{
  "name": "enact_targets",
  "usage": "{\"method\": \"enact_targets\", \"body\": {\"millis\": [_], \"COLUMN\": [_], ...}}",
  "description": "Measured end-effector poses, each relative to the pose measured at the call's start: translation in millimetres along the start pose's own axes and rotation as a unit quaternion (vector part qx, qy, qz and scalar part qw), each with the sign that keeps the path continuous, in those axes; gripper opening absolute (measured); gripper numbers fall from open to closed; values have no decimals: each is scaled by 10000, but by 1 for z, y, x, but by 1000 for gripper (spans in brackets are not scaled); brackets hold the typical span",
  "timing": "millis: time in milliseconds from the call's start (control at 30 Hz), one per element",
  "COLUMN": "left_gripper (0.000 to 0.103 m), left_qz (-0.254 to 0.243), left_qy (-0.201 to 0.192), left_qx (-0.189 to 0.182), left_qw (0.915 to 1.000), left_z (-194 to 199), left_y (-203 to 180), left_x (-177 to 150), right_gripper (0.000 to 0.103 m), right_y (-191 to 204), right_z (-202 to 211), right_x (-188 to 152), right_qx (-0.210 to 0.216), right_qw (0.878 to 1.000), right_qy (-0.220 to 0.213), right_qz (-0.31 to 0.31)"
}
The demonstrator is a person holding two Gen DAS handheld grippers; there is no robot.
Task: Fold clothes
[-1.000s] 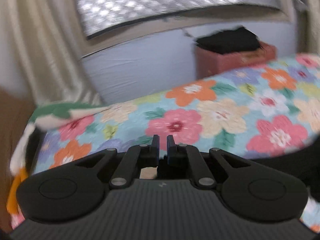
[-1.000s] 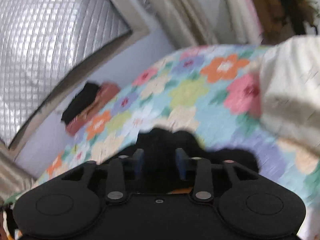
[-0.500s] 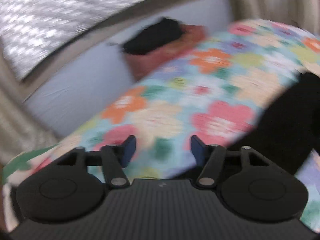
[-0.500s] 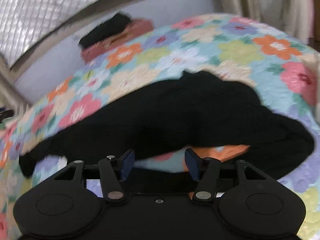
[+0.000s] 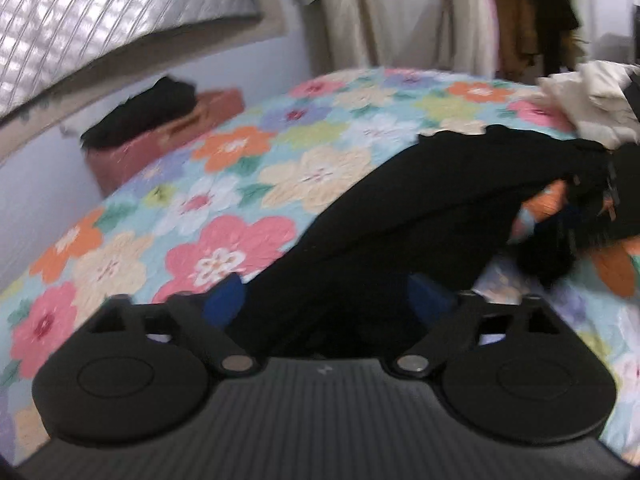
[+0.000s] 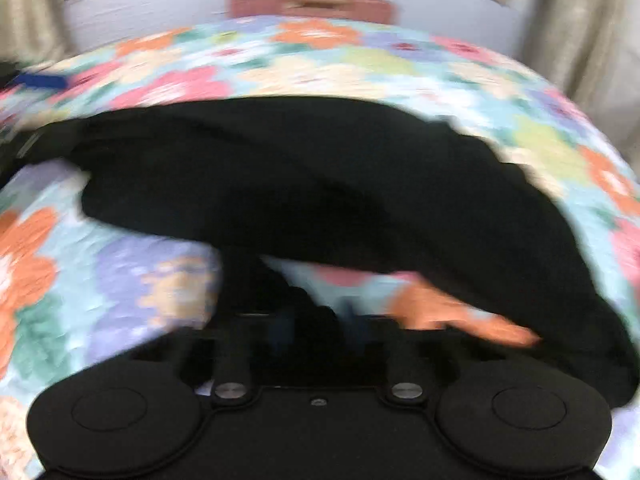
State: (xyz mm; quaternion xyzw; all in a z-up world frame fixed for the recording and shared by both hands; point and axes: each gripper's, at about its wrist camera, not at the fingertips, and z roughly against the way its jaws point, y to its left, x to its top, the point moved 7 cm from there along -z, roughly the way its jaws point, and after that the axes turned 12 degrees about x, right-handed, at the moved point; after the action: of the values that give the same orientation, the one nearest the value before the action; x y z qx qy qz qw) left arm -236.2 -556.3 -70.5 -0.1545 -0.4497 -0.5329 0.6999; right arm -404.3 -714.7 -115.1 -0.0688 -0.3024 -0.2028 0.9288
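Floral bedspread [image 5: 224, 184] — black garment [image 5: 400, 216] stretched diagonally.

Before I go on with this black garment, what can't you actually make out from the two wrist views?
- Right gripper: its grip on the black garment is lost in motion blur, right wrist view.
- Garment type: bunched, ends cut off.
- Cream clothes pile: cut by the right edge, left wrist view.
- Left gripper: fabric hides the gap between its wide-open fingers.

Each tool [image 5: 326, 300] is black, with ribbed housing, round side discs, silver screws and blue fingertips [image 5: 224, 300].
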Motion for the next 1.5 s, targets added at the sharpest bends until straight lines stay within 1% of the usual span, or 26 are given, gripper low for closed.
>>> {"method": "enact_targets", "body": {"millis": [100,167,233,300,333,400,433,500,533,567,600,667,733,833,933,1000,1067,1200,1233,1267,1300,1333,1367,1433,1467,1500], "left_gripper": [96,96,96,97,98,98,95,38,1,2,2,2,2,2,2,1,1,6,16,35,46,63,66,73,77,78], "left_qz": [-16,-95,-103,-124,-148,-79,73,477,665,822,949,1164,1493,1988,2135,2414,2622,2427,2398,2366,2327,2273,2222,2131,2084,2010], "left_qy": [286,602,605,634,676,663,617,620,806,947,904,626,291,148,337,514,633,863,957,1063,1168,1257,1309,1386,1408,1376], "left_qx": [-85,6,70,155,223,345,369,330,235,186,173,226,323,263,326,416,341,241,168,107,62,77,98,122,110,140], "left_qw": [9996,9981,9981,9978,9974,9972,9974,9964,9942,9919,9912,9910,9878,9796,9758,9682,9623,9660,9659,9657,9655,9657,9661,9671,9678,9698], "left_z": [-16,-29,-36,-41,-43,-46,-45,-46,-50,-51,-48,-35,-13,1,-13,-22,-30,-48,-54,-62,-70,-77,-83,-95,-98,-99], "left_y": [-10,-12,-11,-10,-11,-10,-7,0,3,6,12,27,51,82,96,105,111,114,113,111,108,106,104,98,95,93], "left_x": [-20,-31,-33,-31,-30,-27,-25,-23,-23,-22,-19,-8,7,19,13,-2,-11,-18,-21,-24,-27,-29,-31,-35,-37,-37], "right_gripper": [11,11,11,11,12,12,12,13,18,28,48,77,79,79,79,79,80,81,81,81,83,84,85,83,61,19], "right_y": [-49,-90,-125,-144,-148,-153,-156,-161,-163,-166,-168,-165,-160,-143,-130,-118,-109,-102,-101,-99,-98,-101,-104,-108,-107,-106], "right_z": [34,73,117,155,166,179,175,158,150,143,140,136,135,122,107,94,75,27,16,5,-1,-8,-15,-25,-28,-28], "right_x": [-5,-11,-21,-31,-36,-47,-50,-61,-65,-68,-71,-73,-73,-61,-29,-7,11,24,27,31,34,36,37,37,35,34], "right_qx": [-1492,-2206,-2854,-3372,-3507,-3649,-3601,-3350,-3226,-3123,-3053,-2908,-2614,-1904,-1048,-633,-354,-143,-193,-291,-414,-581,-758,-747,-703,-648], "right_qw": [9883,9696,9422,9158,9079,8986,9010,9108,9125,9126,9110,9034,9000,9121,9202,9293,9387,9569,9627,9683,9721,9738,9746,9768,9774,9782], "right_qy": [-73,-430,-816,-1089,-1140,-1140,-1015,-703,-591,-526,-505,-572,-847,-1283,-1866,-2087,-2153,-1787,-1643,-1496,-1372,-1260,-1149,-1112,-1156,-1184], "right_qz": [-297,-970,-1554,-1890,-1993,-2153,-2195,-2310,-2444,-2585,-2725,-3098,-3383,-3395,-3279,-2980,-2670,-2286,-2142,-1977,-1857,-1804,-1764,-1673,-1627,-1581]}}
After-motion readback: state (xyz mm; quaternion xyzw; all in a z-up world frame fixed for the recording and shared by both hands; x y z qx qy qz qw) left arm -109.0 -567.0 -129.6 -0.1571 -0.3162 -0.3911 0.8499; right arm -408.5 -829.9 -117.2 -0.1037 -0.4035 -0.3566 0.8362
